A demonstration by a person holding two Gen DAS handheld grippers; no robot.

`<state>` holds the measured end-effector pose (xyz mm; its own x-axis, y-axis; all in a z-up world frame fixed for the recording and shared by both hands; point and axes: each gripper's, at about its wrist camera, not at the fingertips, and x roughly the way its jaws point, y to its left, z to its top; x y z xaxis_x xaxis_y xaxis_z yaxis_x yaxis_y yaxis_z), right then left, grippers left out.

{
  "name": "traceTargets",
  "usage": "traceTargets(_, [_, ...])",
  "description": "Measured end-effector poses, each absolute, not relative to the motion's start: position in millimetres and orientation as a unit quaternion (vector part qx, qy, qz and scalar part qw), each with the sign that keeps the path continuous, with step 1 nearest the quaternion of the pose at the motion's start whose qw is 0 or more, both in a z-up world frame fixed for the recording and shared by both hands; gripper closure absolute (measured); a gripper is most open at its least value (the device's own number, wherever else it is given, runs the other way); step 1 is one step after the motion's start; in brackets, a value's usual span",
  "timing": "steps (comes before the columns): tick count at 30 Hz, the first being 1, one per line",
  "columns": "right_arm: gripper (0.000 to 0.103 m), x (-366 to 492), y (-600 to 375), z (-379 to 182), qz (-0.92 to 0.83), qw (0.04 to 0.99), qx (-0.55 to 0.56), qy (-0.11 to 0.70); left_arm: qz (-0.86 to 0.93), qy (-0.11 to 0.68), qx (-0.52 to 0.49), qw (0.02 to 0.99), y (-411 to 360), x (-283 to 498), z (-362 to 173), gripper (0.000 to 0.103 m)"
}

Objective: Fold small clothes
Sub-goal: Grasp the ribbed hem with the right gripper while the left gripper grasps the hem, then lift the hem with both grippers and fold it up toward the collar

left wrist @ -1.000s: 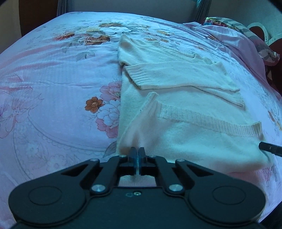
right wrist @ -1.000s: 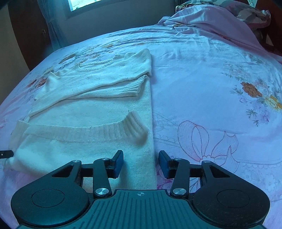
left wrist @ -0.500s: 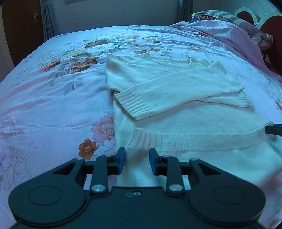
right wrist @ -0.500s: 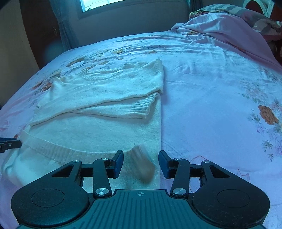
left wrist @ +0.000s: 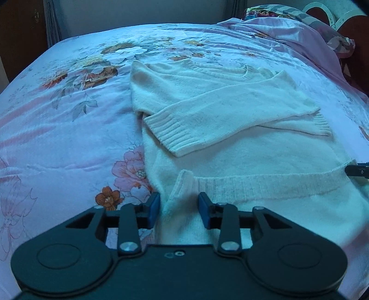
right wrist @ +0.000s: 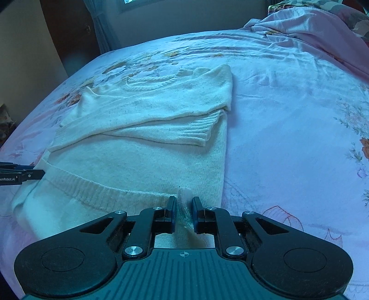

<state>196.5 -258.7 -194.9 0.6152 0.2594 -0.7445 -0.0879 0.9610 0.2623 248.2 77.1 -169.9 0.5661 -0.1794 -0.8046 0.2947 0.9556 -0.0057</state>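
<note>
A white knit sweater (left wrist: 230,110) (right wrist: 138,157) lies flat on the floral bed sheet (left wrist: 57,138). Both sleeves are folded across its chest. Its ribbed hem (left wrist: 265,184) (right wrist: 103,191) is turned up over the body. My left gripper (left wrist: 179,200) is open over the hem's left corner, and the knit between the pads is not pressed. My right gripper (right wrist: 184,200) is closing, with the hem's right corner bunched between its pads. Each gripper shows at the edge of the other's view, the left gripper (right wrist: 23,174) and the right gripper (left wrist: 357,170).
A crumpled pink blanket (left wrist: 288,39) (right wrist: 311,34) and a patterned pillow (left wrist: 299,16) are heaped at the bed's far right. A dark wooden door (left wrist: 20,34) and a curtain stand beyond the far edge. Bare sheet (right wrist: 288,138) lies on both sides of the sweater.
My left gripper was shut on the hem corner and has opened, leaving the corner on the sweater. My right gripper's jaws have narrowed from wide apart onto the right hem corner.
</note>
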Motion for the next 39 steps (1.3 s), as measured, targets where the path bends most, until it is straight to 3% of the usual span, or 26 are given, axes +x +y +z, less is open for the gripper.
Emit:
traceTargets(1, [0.09, 195.6, -259.2, -193.8, 0.099, 0.893, 0.101, 0.427, -0.137, 0.444, 0.076, 0.882, 74.5, 245.4, -168.8, 0.085])
traceTargets(4, [0.093, 192.1, -259.0, -190.5, 0.102, 0.895, 0.099, 0.422, -0.134, 0.436, 0.088, 0.886, 70.9, 237.4, -163.7, 0.096])
traceTargets(8, [0.097, 191.1, -254.8, -190.1, 0.111, 0.893, 0.089, 0.428, -0.128, 0.411, 0.113, 0.895, 66.1, 228.4, -159.5, 0.096])
traceTargets(10, [0.096, 191.2, -255.2, -190.7, 0.108, 0.892, 0.09, 0.429, -0.116, 0.408, 0.129, 0.896, 64.5, 228.6, -161.7, 0.081])
traceTargets(14, [0.096, 189.7, -260.6, -191.7, 0.101, 0.891, 0.104, 0.43, -0.116, 0.38, 0.121, 0.91, 68.1, 221.8, -148.6, 0.081])
traceTargets(16, [0.096, 189.8, -261.9, -193.3, 0.102, 0.889, 0.112, 0.433, -0.126, 0.382, 0.124, 0.907, 66.4, 224.2, -146.5, 0.076])
traceTargets(21, [0.096, 189.3, -262.2, -193.7, 0.101, 0.887, 0.116, 0.435, -0.14, 0.414, 0.128, 0.89, 63.1, 241.2, -163.0, 0.079])
traceTargets(23, [0.096, 188.4, -262.2, -193.9, 0.101, 0.887, 0.115, 0.436, -0.148, 0.427, 0.121, 0.884, 64.9, 244.9, -169.7, 0.084])
traceTargets(25, [0.097, 187.4, -260.7, -193.7, 0.105, 0.886, 0.111, 0.437, -0.164, 0.432, 0.107, 0.88, 65.9, 242.7, -168.8, 0.1])
traceTargets(30, [0.099, 182.6, -252.8, -189.1, 0.116, 0.892, 0.106, 0.425, -0.175, 0.413, 0.111, 0.887, 62.4, 229.0, -160.1, 0.101])
traceTargets(39, [0.099, 206.6, -270.2, -130.6, 0.104, 0.927, 0.134, 0.335, -0.154, 0.35, 0.017, 0.924, 75.7, 266.2, -98.8, 0.101])
